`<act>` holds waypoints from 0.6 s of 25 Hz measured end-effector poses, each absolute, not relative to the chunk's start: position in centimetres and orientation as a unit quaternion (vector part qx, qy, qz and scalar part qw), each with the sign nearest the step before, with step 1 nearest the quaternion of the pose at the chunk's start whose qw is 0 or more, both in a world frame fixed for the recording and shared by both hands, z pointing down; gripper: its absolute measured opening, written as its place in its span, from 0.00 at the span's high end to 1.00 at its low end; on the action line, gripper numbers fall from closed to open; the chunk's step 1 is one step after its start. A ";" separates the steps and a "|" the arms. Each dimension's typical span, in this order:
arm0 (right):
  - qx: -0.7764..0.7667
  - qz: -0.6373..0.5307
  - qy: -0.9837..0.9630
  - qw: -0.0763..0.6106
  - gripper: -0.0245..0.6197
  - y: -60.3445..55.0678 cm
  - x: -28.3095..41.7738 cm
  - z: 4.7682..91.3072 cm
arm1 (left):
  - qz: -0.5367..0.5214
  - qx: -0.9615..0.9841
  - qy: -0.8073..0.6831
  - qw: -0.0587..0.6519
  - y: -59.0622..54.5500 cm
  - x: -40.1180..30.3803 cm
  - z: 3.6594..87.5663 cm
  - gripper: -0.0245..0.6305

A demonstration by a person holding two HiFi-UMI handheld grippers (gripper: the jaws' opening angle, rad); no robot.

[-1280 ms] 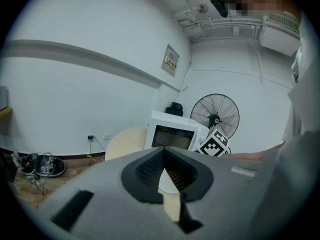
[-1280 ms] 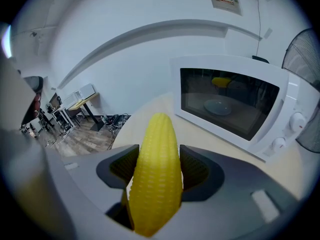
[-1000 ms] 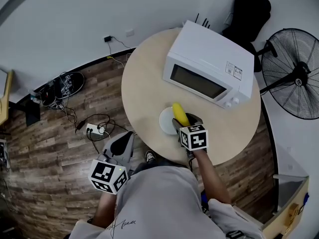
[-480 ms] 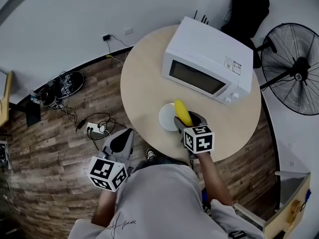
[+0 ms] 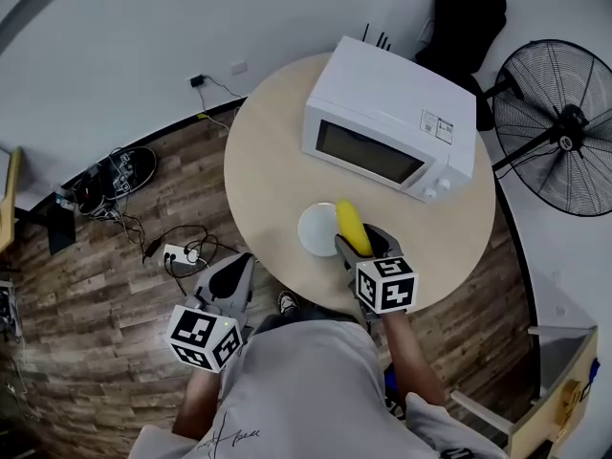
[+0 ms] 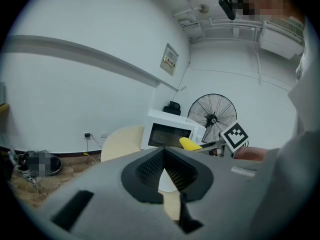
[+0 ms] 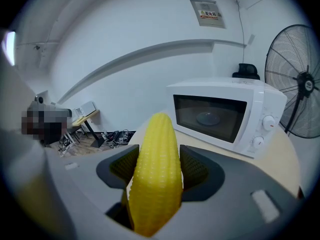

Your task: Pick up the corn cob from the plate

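Right gripper view: my right gripper (image 7: 159, 170) is clamped on the corn cob (image 7: 157, 146), which has edged right since a second ago, leaving the plate (image 5: 312, 229) below-left of the gripper, so pickup looks done; left gripper (image 6: 163, 168) idle, jaws together.

Corn cob (image 7: 156, 174) showing bumpy, faintly glossy yellow kernels. Right gripper (image 7: 160, 168) looking matt grey plastic, its pads (image 7: 196, 168) showing fine ribbed dark texture. Microwave (image 5: 392, 122) shining smooth white, door looking dark glossy glass. Table (image 5: 268, 161) looking pale, smooth, matt. Plate (image 5: 311, 229) looking smooth white. Floor (image 5: 96, 285) showing grainy wood planks. Fan (image 5: 562, 130) showing dark metal wire guard.
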State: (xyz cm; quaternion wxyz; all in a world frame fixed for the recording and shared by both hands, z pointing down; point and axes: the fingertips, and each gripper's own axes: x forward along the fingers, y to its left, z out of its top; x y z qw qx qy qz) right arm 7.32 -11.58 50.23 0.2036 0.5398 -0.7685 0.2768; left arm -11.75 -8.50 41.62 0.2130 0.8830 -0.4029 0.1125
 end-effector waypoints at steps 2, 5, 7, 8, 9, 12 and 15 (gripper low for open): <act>0.540 0.277 -0.770 0.197 0.55 -11.4 7.4 49.8 | 0.114 0.884 -0.400 0.212 -8.4 -11.5 41.6 0.97; 0.540 0.276 -0.772 0.190 0.55 -11.1 7.4 49.1 | 0.114 0.886 -0.397 0.211 -8.4 -11.3 41.5 0.97; 0.542 0.272 -0.773 0.187 0.55 -10.9 7.5 48.6 | 0.113 0.886 -0.396 0.211 -8.4 -11.3 41.5 0.97; 0.543 0.271 -0.773 0.184 0.55 -10.9 7.5 48.4 | 0.113 0.886 -0.396 0.211 -8.4 -11.3 41.5 0.97; 0.544 0.270 -0.774 0.181 0.55 -10.9 7.5 48.1 | 0.113 0.886 -0.396 0.211 -8.4 -11.3 41.5 0.97; 0.545 0.268 -0.775 0.172 0.55 -10.7 7.5 47.4 | 0.114 0.886 -0.396 0.213 -8.2 -11.3 41.6 0.97; 0.547 0.265 -0.777 0.163 0.55 -10.6 7.6 46.7 | 0.114 0.886 -0.396 0.213 -8.2 -11.4 41.6 0.97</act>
